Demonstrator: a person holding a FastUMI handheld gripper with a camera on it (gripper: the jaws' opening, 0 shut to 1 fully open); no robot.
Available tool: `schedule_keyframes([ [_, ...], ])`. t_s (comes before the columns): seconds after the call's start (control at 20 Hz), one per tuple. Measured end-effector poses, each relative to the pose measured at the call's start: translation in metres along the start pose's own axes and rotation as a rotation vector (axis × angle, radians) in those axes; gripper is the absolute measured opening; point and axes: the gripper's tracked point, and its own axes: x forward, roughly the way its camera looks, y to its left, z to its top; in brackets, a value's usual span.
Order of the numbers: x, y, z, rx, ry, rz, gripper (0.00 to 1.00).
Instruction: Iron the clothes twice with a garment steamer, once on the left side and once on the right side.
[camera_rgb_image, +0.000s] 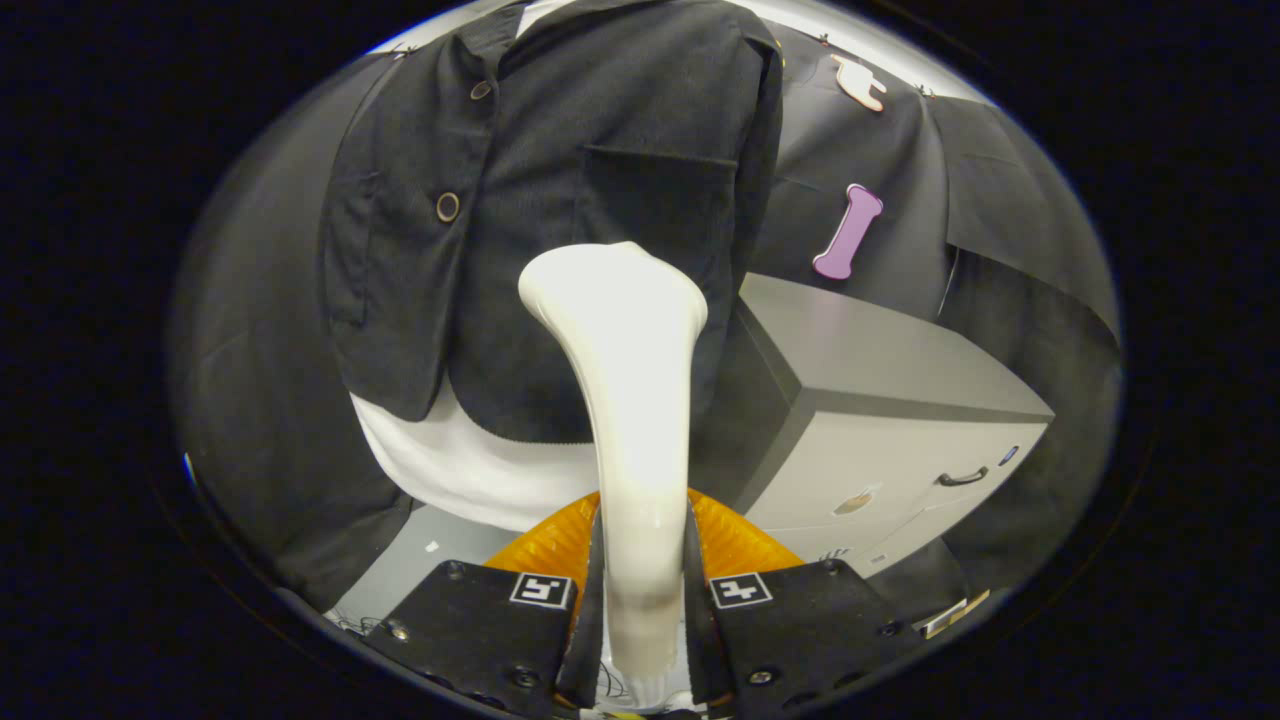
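A white garment steamer (632, 400) stands upright between my fingers, and my gripper (640, 590) is shut on its handle. Its wide head reaches up to the right panel of a dark jacket (560, 200) that hangs just ahead, near the breast pocket; whether the head touches the cloth I cannot tell. The jacket hangs open over a white shirt (470, 470) whose hem shows below it. Two round buttons sit on the jacket's left panel.
A grey cabinet (900, 400) with a drawer handle stands close to the right of the jacket. The grey floor (420, 560) shows below the shirt. Black cloth walls surround the booth.
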Motion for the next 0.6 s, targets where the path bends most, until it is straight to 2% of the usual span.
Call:
schedule_keyframes([
  [0.35,0.002,0.001,-0.037,-0.02,0.055,0.02,0.37],
  [0.6,-0.02,-0.001,-0.005,0.0,-0.013,0.038,0.37],
])
